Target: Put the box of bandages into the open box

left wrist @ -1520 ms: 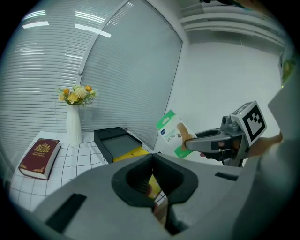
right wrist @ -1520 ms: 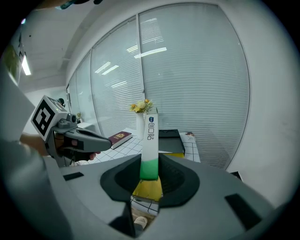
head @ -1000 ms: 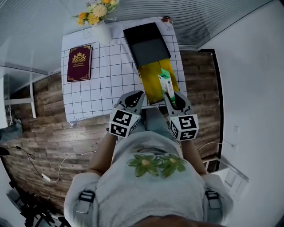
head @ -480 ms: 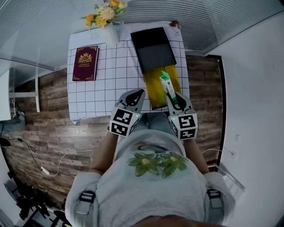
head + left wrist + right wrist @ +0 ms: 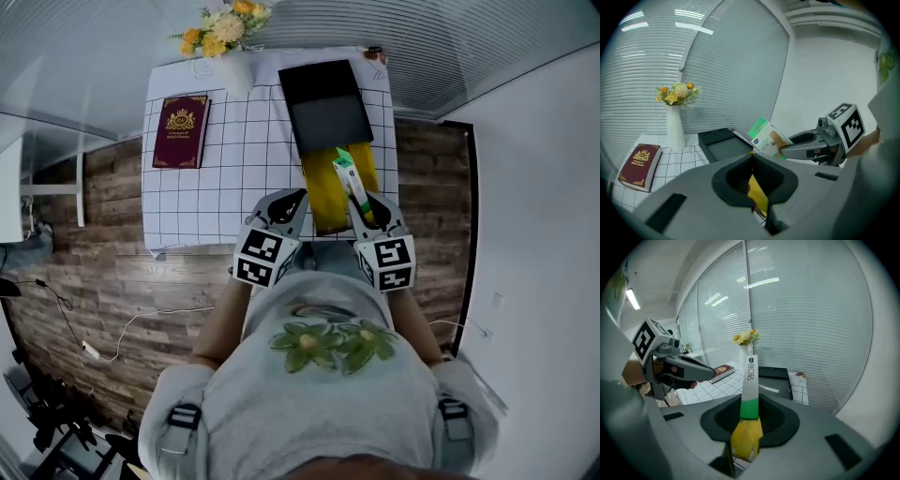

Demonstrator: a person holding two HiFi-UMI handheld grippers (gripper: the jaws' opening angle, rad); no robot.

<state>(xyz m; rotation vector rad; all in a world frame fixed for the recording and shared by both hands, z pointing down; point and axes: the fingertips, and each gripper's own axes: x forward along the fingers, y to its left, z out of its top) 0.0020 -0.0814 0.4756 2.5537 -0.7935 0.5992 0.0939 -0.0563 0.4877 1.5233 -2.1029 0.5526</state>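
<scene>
My right gripper [image 5: 365,203] is shut on the box of bandages [image 5: 348,175], a slim white and green carton [image 5: 750,380] standing upright between the jaws. It hangs over the near, yellow-lined half [image 5: 322,192] of the open box; the black half [image 5: 325,105] lies beyond it. The left gripper view shows the carton's printed face [image 5: 765,137] and the right gripper [image 5: 797,150] from the side. My left gripper [image 5: 292,201] hovers at the table's near edge, left of the yellow half, shut with nothing in it.
A white grid tablecloth [image 5: 234,159] covers the table. A dark red book [image 5: 181,131] lies at the far left. A white vase of yellow flowers [image 5: 225,28] stands at the back. Wooden floor surrounds the table; blinds hang behind it.
The right gripper has carried the carton slightly forward over the yellow half, and the carton now shows more edge-on. The left gripper has hardly moved.
</scene>
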